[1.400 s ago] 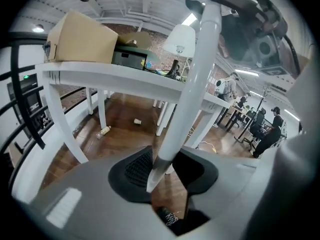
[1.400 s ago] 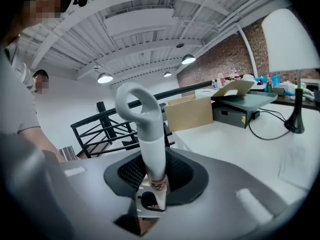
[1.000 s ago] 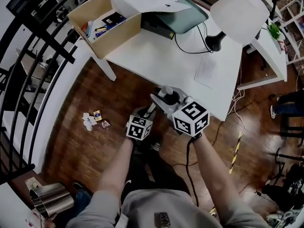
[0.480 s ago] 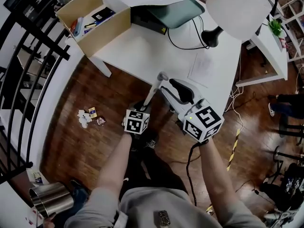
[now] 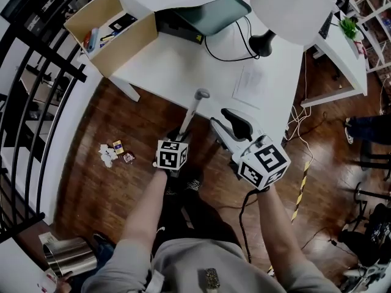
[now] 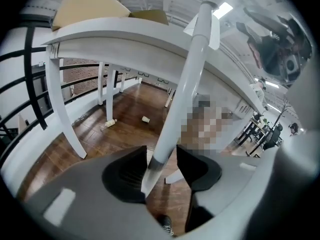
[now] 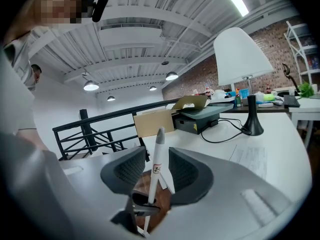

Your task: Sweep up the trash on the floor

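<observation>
1. The left gripper (image 6: pixel 160 157) is open. Its black ribbed pads have just been spreading, and the handle (image 6: pixel 186 91) runs up between them. The handle leans by the left pad with a gap on the other side, so nothing clamps it.
2. The right gripper (image 7: pixel 156 160) is empty, its jaws apart after widening and then easing in a little. It hovers at the front edge of the worktop (image 5: pixel 183 66). The handle stands beyond its gap, not in it.
3. The handle is a slim, round white tube with a grey cap. Its long axis rises from the left gripper and tilts toward the worktop, so the cap ends above the front edge. Its lower end is hidden under the gripper.
4. The trash (image 5: pixel 113 154) lies on the dark plank floor (image 5: pixel 110 200) off the worktop's front left corner, well apart from the handle. It is crumpled white paper with a few small coloured wrappers.
5. An open cardboard box (image 5: pixel 131 47) sits on the worktop's left end. It holds pens, a black card and other small items.
6. A shiny metal bin (image 5: pixel 70 256) stands on the floor far in front of the worktop. Its inside does not show.
7. On the smooth white worktop are a lamp (image 5: pixel 293 8) with a white shade and black base, and a printed sheet (image 5: pixel 247 81). A black railing (image 5: pixel 36 90) runs past the worktop's left end.
</observation>
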{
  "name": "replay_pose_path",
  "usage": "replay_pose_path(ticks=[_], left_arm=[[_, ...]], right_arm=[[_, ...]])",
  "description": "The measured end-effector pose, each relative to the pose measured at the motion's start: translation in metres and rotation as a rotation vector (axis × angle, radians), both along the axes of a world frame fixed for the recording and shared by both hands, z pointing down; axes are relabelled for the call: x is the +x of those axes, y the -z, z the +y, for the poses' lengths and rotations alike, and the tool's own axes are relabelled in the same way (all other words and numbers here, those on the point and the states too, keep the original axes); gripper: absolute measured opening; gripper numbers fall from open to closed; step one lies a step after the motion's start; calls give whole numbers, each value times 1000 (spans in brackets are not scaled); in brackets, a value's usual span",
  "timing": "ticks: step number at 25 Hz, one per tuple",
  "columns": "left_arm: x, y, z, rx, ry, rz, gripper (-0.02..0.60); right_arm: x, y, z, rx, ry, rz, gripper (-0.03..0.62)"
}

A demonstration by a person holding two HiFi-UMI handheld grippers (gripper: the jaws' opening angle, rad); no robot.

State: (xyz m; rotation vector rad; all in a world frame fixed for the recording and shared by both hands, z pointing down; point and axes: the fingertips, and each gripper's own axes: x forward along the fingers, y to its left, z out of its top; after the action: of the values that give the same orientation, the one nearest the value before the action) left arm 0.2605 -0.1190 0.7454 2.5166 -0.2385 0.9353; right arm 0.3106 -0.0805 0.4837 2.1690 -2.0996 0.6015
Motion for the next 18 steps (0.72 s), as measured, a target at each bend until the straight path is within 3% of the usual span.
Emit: replay_pose_path(ticks=[9,14,18], left_arm=[[-30,46,-3,25,28,49,219],[-82,105,-25,76,100,117,209],[-143,151,-53,153,195,152,139]], right_arm=[[-33,20,1,13,33,-16,126],[-85,41,-26,36,128,-48,114],[-142,56,-51,56,201,-54,80]])
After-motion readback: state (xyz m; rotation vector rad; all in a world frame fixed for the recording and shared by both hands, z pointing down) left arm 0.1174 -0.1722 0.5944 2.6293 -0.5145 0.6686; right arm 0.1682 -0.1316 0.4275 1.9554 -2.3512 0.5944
